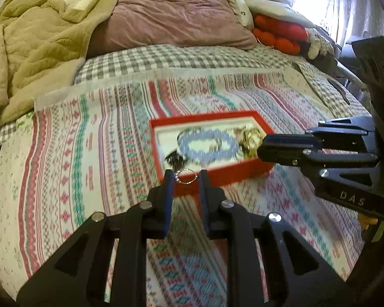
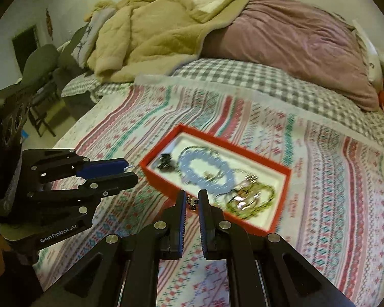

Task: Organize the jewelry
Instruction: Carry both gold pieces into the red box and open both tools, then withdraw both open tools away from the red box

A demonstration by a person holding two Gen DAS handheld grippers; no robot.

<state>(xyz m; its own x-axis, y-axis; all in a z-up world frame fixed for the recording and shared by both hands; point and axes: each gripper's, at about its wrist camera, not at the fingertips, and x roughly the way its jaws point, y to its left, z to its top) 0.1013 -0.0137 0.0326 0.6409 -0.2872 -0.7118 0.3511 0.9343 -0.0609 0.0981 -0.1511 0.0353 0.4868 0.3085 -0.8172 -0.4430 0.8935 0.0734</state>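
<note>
The left gripper (image 1: 185, 179) holds a thin ring (image 1: 186, 176) over the box (image 1: 166, 125). The right gripper (image 2: 191, 202) pinches something tiny, maybe a charm. Both are light and slippery; grip them by the edges.

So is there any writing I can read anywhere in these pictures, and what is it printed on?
"DAS": on the black body of the right gripper, seen from the left wrist camera.
"GenRobot.AI": on the black body of the left gripper, seen from the right wrist camera.
The wall hangings are too blurred to read.

Tan quilt (image 1: 35, 48), mauve pillow (image 1: 171, 18), perhaps yarn (image 1: 279, 34).
</note>
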